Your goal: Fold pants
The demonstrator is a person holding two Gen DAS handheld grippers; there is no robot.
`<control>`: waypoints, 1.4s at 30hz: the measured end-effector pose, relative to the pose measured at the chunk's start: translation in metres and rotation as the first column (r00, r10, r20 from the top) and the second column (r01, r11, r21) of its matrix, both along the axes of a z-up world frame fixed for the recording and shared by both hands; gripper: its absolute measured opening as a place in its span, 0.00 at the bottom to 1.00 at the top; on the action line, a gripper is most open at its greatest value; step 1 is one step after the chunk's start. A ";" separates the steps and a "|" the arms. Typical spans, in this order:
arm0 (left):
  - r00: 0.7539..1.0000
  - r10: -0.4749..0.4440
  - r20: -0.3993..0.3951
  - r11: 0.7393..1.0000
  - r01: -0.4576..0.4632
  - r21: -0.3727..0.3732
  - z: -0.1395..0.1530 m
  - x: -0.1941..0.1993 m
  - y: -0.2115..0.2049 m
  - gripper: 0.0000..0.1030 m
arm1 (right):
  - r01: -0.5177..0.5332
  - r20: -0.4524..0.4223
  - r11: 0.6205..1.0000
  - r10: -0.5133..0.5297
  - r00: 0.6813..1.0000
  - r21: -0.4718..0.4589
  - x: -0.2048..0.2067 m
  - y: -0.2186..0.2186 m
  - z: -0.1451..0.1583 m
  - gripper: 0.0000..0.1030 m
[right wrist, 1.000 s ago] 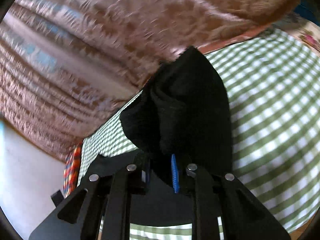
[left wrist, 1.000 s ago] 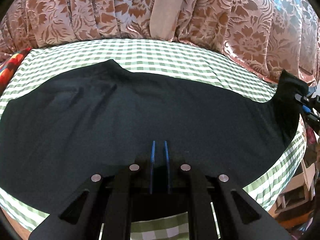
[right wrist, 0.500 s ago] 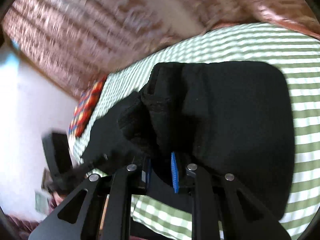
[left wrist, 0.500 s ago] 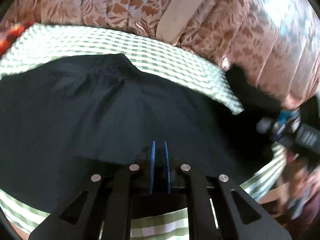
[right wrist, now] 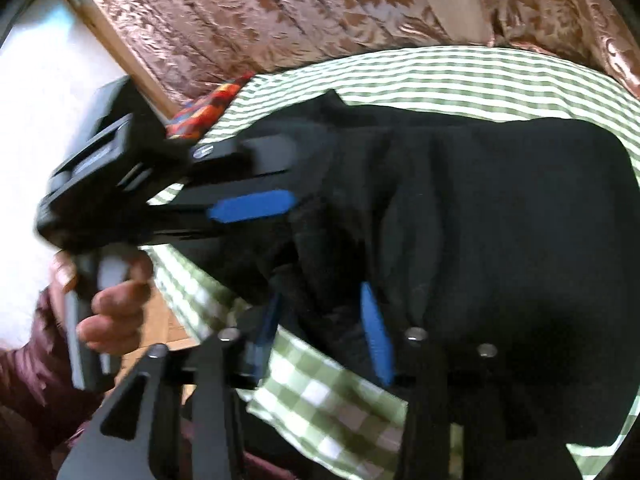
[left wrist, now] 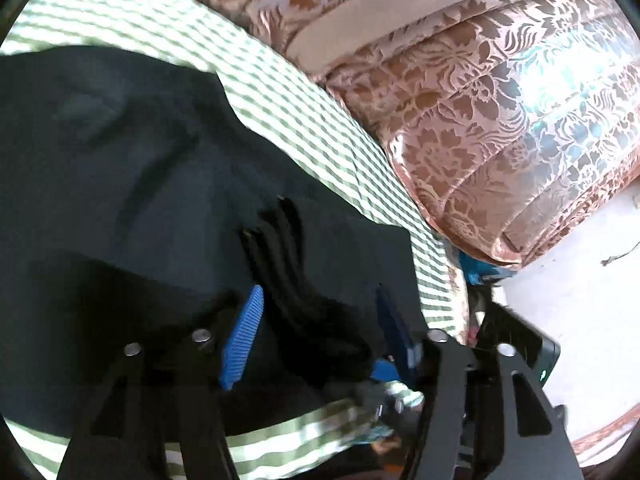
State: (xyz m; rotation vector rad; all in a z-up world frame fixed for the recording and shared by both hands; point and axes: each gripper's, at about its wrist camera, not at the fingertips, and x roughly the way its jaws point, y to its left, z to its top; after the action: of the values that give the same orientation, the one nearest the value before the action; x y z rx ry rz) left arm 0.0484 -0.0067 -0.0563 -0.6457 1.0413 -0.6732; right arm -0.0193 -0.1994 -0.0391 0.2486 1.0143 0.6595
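Pants [right wrist: 500, 208] lie doubled on the checked cloth [right wrist: 460, 76], both left gripper [left wrist: 316, 332] and right gripper [right wrist: 320, 320] spread wide, released.

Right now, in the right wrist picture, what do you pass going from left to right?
Person's hand → left hand-held gripper → black pants → green checked cloth at the far right edge.

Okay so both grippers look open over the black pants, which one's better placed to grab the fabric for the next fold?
Probably the right gripper: its open jaws straddle a raised bunch of the pants at the near edge. The left gripper is open too, but mostly over flat cloth.
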 end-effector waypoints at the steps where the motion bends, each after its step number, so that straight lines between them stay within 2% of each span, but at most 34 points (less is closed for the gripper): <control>1: 1.000 -0.013 -0.023 1.000 0.013 -0.020 -0.002 0.003 -0.006 0.64 | -0.005 -0.001 1.000 0.005 1.000 0.019 -0.002 -0.001 0.003 0.43; 2: 0.999 -0.016 -0.027 1.000 0.015 -0.016 -0.002 0.006 -0.008 0.64 | -0.003 -0.002 0.999 0.003 1.000 0.048 -0.006 -0.007 0.007 0.44; 4: 0.999 -0.024 -0.039 0.999 0.025 0.041 -0.003 0.010 -0.016 0.64 | 0.030 0.008 0.997 -0.031 0.999 0.066 -0.011 -0.022 0.017 0.44; 6: 0.997 -0.049 -0.062 0.993 0.055 0.104 -0.008 0.013 -0.028 0.64 | 0.093 0.010 0.992 -0.094 0.995 0.090 -0.021 -0.052 0.026 0.46; 8: 0.995 -0.070 -0.068 0.988 0.079 0.136 -0.011 0.014 -0.034 0.64 | 0.183 0.012 0.979 -0.185 0.983 0.089 -0.034 -0.089 0.033 0.48; 9: 0.994 -0.084 -0.071 0.984 0.094 0.153 -0.012 0.014 -0.039 0.54 | 0.228 0.004 0.969 -0.229 0.973 0.090 -0.040 -0.107 0.034 0.48; 10: 0.993 -0.091 -0.074 0.980 0.103 0.171 -0.014 0.015 -0.042 0.33 | 0.276 -0.005 0.957 -0.277 0.961 0.086 -0.049 -0.126 0.034 0.48; 12: 0.995 -0.086 -0.052 0.966 0.096 0.239 -0.015 0.015 -0.048 0.17 | 0.366 -0.021 0.930 -0.365 0.931 0.043 -0.064 -0.158 0.030 0.49; 13: 0.995 -0.092 -0.035 0.965 0.098 0.244 -0.014 0.014 -0.050 0.14 | 0.398 -0.031 0.917 -0.398 0.917 0.011 -0.069 -0.169 0.027 0.49; 16: 0.994 -0.102 0.028 0.968 0.093 0.235 0.000 0.012 -0.053 0.13 | 0.448 -0.077 0.892 -0.452 0.889 -0.065 -0.085 -0.185 0.008 0.49; 19: 0.988 -0.106 0.112 0.977 0.082 0.199 0.026 0.012 -0.053 0.13 | 0.472 -0.099 0.879 -0.476 0.874 -0.064 -0.085 -0.183 -0.005 0.45; 21: 0.974 -0.114 0.197 0.980 0.078 0.184 0.052 0.009 -0.052 0.13 | 0.476 -0.103 0.879 -0.477 0.873 -0.039 -0.081 -0.180 -0.004 0.44; 24: 0.960 -0.125 0.249 0.974 0.070 0.217 0.067 0.004 -0.046 0.12 | 0.460 -0.080 0.888 -0.460 0.884 -0.029 -0.077 -0.177 0.003 0.44; 25: 0.960 -0.126 0.252 0.970 0.065 0.235 0.063 0.002 -0.043 0.12 | 0.463 -0.074 0.886 -0.464 0.883 -0.028 -0.076 -0.178 0.005 0.44; 28: 0.973 -0.126 0.192 0.952 0.064 0.300 0.032 0.002 -0.033 0.12 | 0.475 -0.041 0.880 -0.475 0.879 -0.005 -0.063 -0.178 0.017 0.43; 31: 0.985 -0.122 0.126 0.947 0.078 0.310 -0.003 -0.001 -0.029 0.12 | 0.457 -0.012 0.889 -0.457 0.890 0.017 -0.043 -0.168 0.027 0.43; 34: 0.984 -0.112 0.141 0.946 0.062 0.320 -0.013 -0.008 -0.029 0.12 | 0.427 0.005 0.904 -0.427 0.904 0.017 -0.018 -0.149 0.031 0.43; 37: 0.987 -0.089 0.131 0.953 0.046 0.301 -0.019 -0.010 -0.022 0.12 | 0.383 -0.015 0.920 -0.385 0.923 -0.087 0.006 -0.125 0.018 0.43; 39: 0.985 -0.091 0.144 0.945 0.039 0.324 -0.023 -0.013 -0.025 0.12 | 0.349 -0.043 0.925 -0.359 0.932 -0.147 0.009 -0.117 0.005 0.43; 42: 0.986 -0.086 0.145 0.950 0.037 0.311 -0.026 -0.012 -0.024 0.12 | 0.320 -0.038 0.931 -0.332 0.943 -0.176 0.007 -0.116 0.000 0.42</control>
State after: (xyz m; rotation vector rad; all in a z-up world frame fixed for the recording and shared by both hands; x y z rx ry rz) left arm 0.0366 -0.0307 -0.0824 -0.2854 0.9958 -0.5895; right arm -0.0124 -0.3150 -0.0395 0.2850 1.0566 0.2625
